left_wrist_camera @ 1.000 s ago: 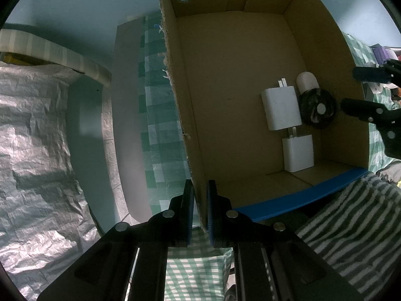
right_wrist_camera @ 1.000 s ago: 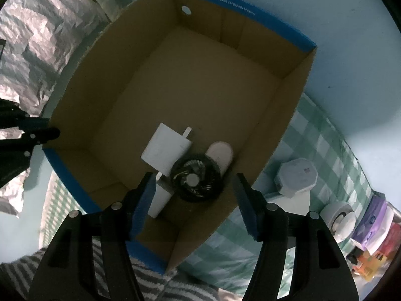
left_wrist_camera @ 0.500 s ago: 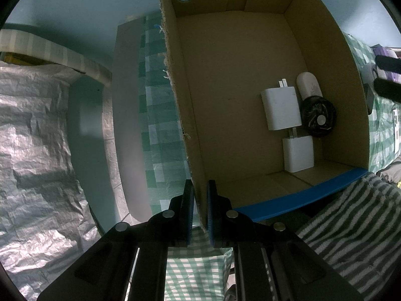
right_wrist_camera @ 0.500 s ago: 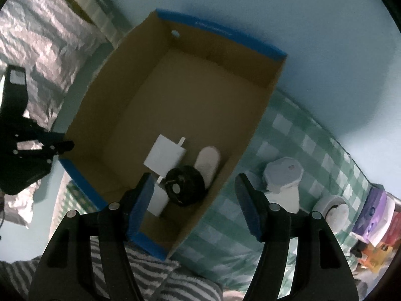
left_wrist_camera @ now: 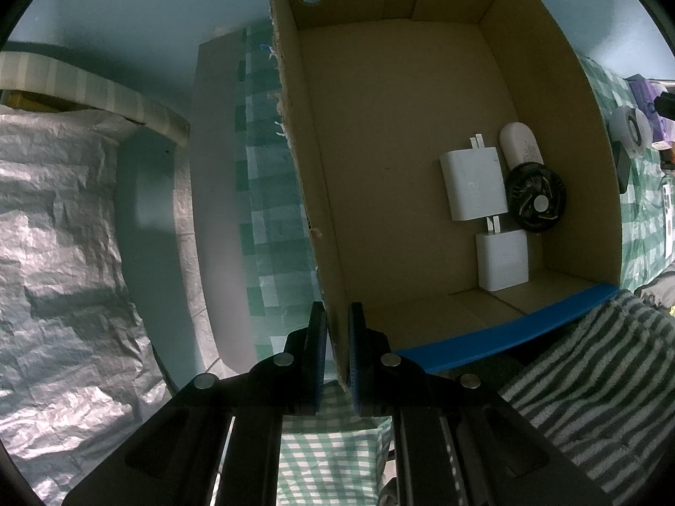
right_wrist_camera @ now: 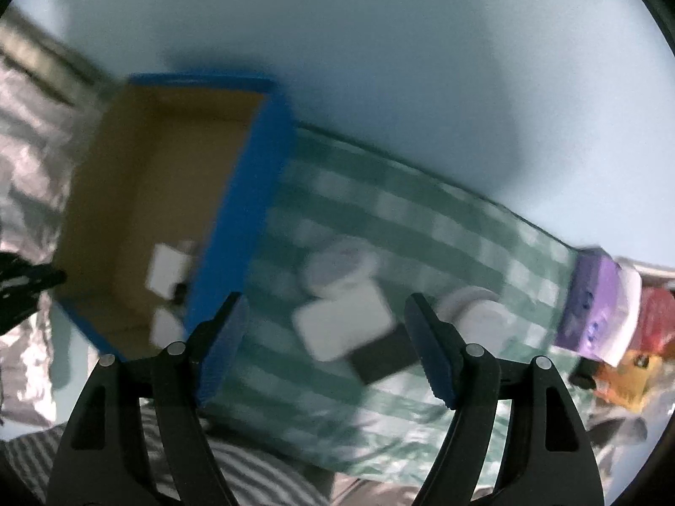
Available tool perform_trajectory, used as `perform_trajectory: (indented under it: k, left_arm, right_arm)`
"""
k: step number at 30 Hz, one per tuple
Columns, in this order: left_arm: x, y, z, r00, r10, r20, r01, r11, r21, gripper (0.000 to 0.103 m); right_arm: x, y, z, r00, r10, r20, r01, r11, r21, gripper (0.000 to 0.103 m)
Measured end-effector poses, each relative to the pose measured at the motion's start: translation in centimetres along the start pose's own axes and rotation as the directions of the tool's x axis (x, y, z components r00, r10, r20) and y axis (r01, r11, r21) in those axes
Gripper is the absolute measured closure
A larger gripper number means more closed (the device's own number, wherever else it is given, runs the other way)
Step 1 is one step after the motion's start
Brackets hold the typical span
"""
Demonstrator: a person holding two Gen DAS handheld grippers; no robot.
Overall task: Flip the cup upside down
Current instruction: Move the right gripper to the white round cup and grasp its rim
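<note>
Left wrist view: my left gripper has its fingers clamped on the side wall of the brown cardboard box with blue rim; no cup visible inside.

Right wrist view, blurred: my right gripper, fingers apart and empty, hovers over the green checked desk. A pale round cup-like object lies ahead, identity uncertain. Flip not yet begun.

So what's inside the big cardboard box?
Inside the cardboard box lie two white chargers, a larger one and a smaller one, a small black fan and a white oval thing partly hidden under the fan.
</note>
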State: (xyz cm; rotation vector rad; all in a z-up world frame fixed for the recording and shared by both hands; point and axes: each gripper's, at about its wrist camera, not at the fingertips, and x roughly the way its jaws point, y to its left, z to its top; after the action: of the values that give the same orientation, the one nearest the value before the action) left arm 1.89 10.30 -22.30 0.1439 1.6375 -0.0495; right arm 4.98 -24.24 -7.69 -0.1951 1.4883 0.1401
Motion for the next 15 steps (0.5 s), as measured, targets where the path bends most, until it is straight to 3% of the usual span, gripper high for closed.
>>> perform_trajectory:
  k: [8,15]
  left_arm:
    - [0.0,-0.2,0.1,1.0,0.009,-0.003,-0.009,1.0,-0.006,0.095]
    - [-0.1,-0.4,0.1,1.0,0.014,-0.005,-0.014,1.0,-0.014,0.094]
  right_arm:
    - [3.0,-8.2,-1.4,0.995,-0.055,-0.083,0.067,0.988,0.139,0.026]
    - [5.5,-10.7,-1.9,0.991,-0.027,-0.128,0.049,0.984,0.17,0.024]
